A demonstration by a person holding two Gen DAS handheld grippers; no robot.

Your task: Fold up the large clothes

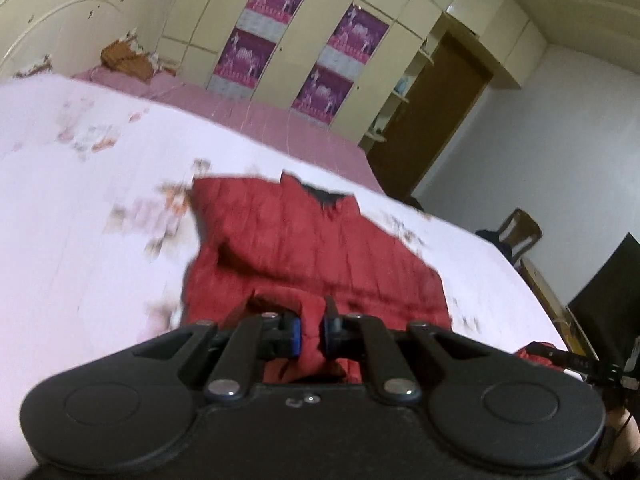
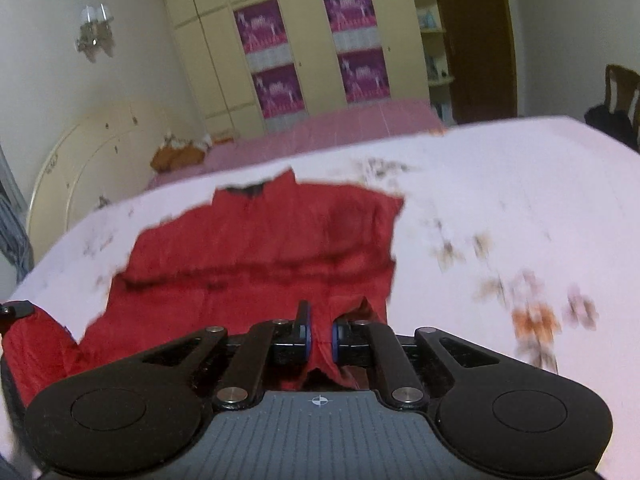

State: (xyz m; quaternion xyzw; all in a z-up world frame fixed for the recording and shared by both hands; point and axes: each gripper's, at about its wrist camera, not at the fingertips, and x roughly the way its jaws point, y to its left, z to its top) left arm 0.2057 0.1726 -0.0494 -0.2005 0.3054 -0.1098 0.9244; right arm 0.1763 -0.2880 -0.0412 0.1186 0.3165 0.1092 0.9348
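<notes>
A red quilted jacket (image 1: 304, 236) with a dark collar lining lies spread on a white flowered bed sheet (image 1: 80, 208). My left gripper (image 1: 311, 330) is shut on the jacket's near hem, red fabric bunched between its blue pads. In the right wrist view the same jacket (image 2: 264, 240) lies with its collar pointing away. My right gripper (image 2: 321, 336) is shut on another part of the near hem. The right gripper's tip shows at the right edge of the left wrist view (image 1: 576, 360), and the left gripper's tip at the left edge of the right wrist view (image 2: 16, 312). Both views are motion-blurred.
A pink bedspread (image 1: 256, 116) covers the far side of the bed. A cream headboard (image 2: 92, 160) and an orange-brown bundle (image 1: 124, 60) are at the bed's head. A cream wardrobe with purple posters (image 2: 312, 40), a brown door (image 1: 428, 120) and a wooden chair (image 1: 520, 236) stand beyond.
</notes>
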